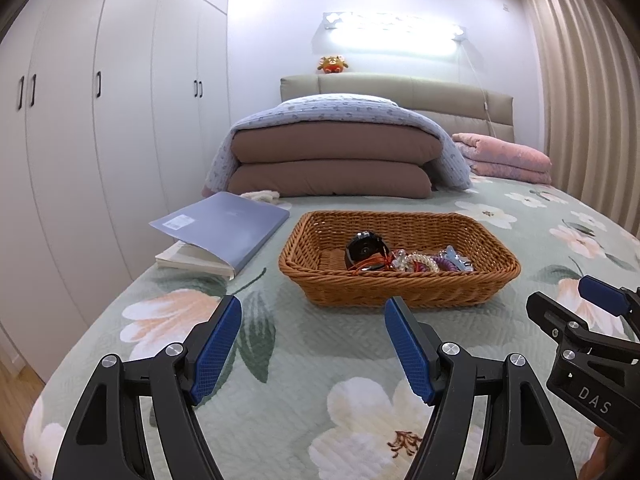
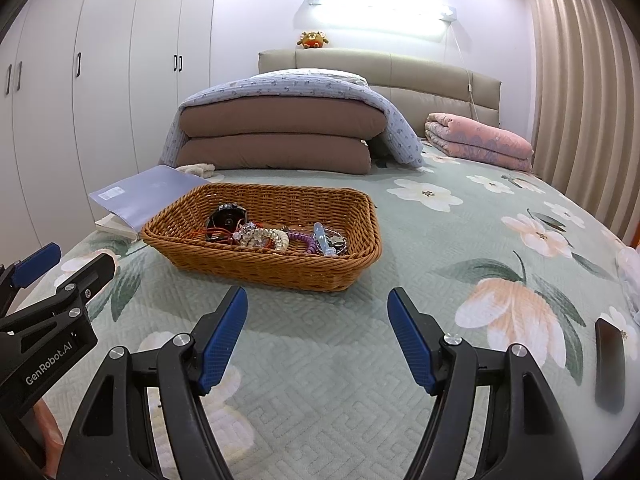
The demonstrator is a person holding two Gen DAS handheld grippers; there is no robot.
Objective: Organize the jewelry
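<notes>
Bedroom scene: on a floral quilt sits a wicker basket holding the jewelry, piled together. Left gripper and right gripper hover near it, fingers apart, empty. Either sorting lies ahead, or gathering is finished.

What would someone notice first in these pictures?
The wicker basket in the middle of the floral bedspread, with jewelry heaped inside. Nearer the camera, the left gripper and right gripper hover open and empty. A blue book lies left of the basket.
</notes>
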